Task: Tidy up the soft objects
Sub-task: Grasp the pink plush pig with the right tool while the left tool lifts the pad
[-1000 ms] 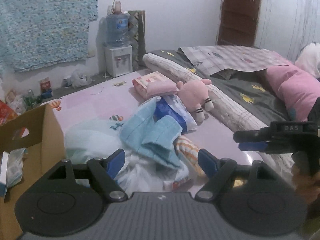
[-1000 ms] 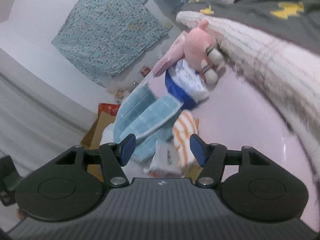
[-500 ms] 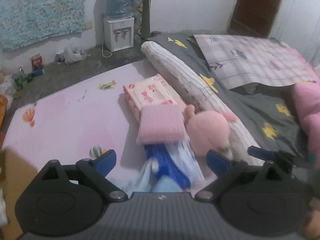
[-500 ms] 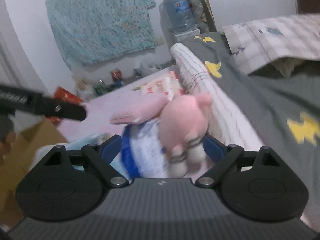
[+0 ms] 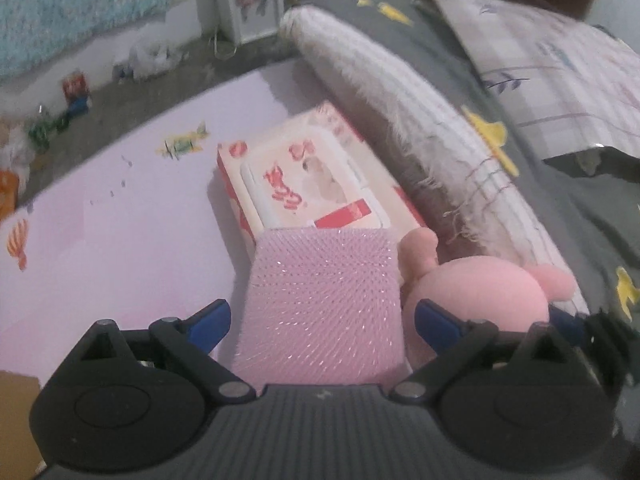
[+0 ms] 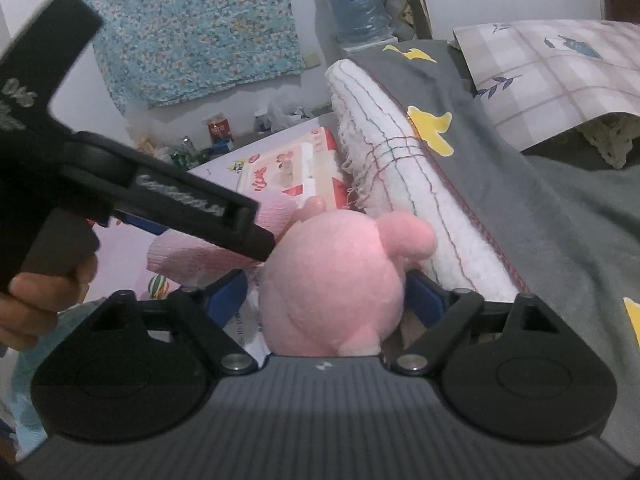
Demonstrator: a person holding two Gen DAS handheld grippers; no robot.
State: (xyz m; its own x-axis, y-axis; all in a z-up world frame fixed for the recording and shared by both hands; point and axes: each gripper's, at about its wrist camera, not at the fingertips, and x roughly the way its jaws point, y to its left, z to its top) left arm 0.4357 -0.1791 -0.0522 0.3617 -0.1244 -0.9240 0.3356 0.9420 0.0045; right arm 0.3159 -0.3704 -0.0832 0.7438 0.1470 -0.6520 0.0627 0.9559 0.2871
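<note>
Only the right wrist view shows a hand at 9 o'clock. The left gripper stands wide around a pink bristly pad. The right gripper, jaws just closing, straddles a round pink plush toy on the bed; contact is unclear.

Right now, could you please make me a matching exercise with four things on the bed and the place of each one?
Things:
1. pink textured cloth
2. pink plush toy
3. wipes pack
4. rolled white blanket

Places:
A. along the grey bedding
B. between the left hand-held gripper's fingers
C. between the right hand-held gripper's fingers
D. beyond the cloth, flat on the sheet

Pairs: 1-B, 2-C, 3-D, 4-A
</note>
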